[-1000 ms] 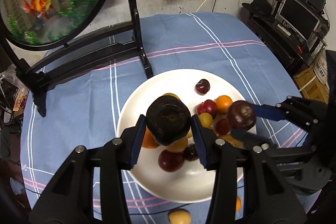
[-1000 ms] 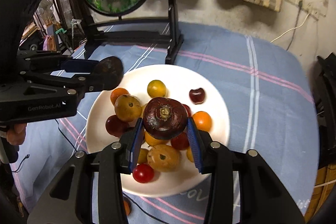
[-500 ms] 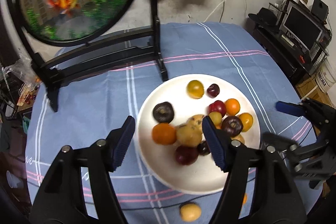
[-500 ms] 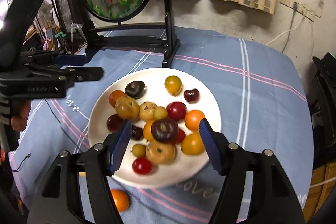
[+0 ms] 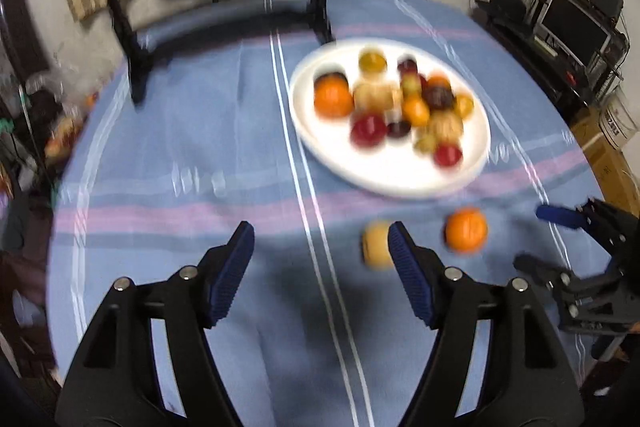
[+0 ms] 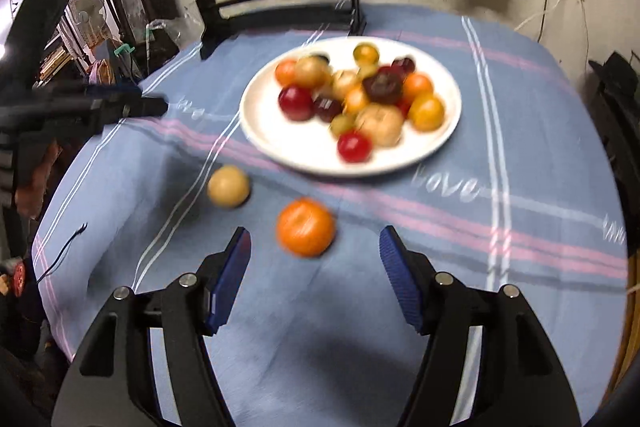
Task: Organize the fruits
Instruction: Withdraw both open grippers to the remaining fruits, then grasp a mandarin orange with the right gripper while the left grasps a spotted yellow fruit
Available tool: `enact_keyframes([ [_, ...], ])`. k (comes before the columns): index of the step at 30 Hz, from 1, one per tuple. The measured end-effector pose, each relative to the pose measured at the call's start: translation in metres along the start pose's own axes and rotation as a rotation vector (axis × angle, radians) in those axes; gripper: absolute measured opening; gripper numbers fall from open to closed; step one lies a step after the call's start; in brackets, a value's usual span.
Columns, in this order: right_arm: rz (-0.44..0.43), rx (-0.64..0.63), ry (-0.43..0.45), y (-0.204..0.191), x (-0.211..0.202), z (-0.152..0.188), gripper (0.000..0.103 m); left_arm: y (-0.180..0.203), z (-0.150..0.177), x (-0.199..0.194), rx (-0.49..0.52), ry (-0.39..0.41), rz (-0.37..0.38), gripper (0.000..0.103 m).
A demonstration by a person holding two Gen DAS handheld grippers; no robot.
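Right wrist view: right gripper (image 6: 314, 273) angled down, empty, near orange (image 6: 306, 227).

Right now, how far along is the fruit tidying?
Mostly done: the white plate already holds a pile of fruit. Nothing is in hand; the left gripper and right gripper are both open and empty. Left: the orange fruit and the pale yellow fruit on the tablecloth.

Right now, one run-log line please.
left gripper: open, empty | right gripper: open, empty | plate: fruit piled | orange, tan fruit: on cloth
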State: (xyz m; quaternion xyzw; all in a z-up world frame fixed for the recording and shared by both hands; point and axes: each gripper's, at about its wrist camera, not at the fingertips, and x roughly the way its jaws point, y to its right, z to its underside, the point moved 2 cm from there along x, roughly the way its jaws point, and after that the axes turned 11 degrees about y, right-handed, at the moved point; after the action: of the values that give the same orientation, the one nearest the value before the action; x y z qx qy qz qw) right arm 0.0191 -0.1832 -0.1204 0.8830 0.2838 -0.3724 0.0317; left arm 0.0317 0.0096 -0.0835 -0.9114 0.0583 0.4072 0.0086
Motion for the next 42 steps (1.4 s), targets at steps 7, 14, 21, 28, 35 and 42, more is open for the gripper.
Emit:
enact_keyframes([
  [7, 0.09, -0.045, -0.051, -0.008, 0.041, 0.003, 0.067, -0.007, 0.048, -0.002, -0.052, -0.084, -0.016, 0.071],
  [14, 0.123, -0.134, -0.113, -0.019, 0.073, 0.005, 0.045, -0.009, 0.046, -0.006, -0.076, -0.071, -0.02, 0.071],
  [21, 0.069, -0.04, -0.102, -0.006, 0.043, 0.007, 0.043, 0.012, 0.032, 0.01, -0.04, -0.067, 0.009, 0.071],
  [28, 0.071, 0.049, -0.108, 0.011, 0.027, 0.021, 0.043, 0.038, 0.021, 0.047, 0.001, -0.099, 0.025, 0.071],
  [35, 0.061, 0.084, -0.117, 0.016, 0.028, 0.025, 0.043, 0.051, 0.015, 0.081, 0.024, -0.123, -0.003, 0.063],
  [42, 0.039, 0.088, -0.122, 0.011, 0.033, 0.023, 0.043, 0.054, 0.015, 0.088, 0.054, -0.142, 0.008, 0.037],
])
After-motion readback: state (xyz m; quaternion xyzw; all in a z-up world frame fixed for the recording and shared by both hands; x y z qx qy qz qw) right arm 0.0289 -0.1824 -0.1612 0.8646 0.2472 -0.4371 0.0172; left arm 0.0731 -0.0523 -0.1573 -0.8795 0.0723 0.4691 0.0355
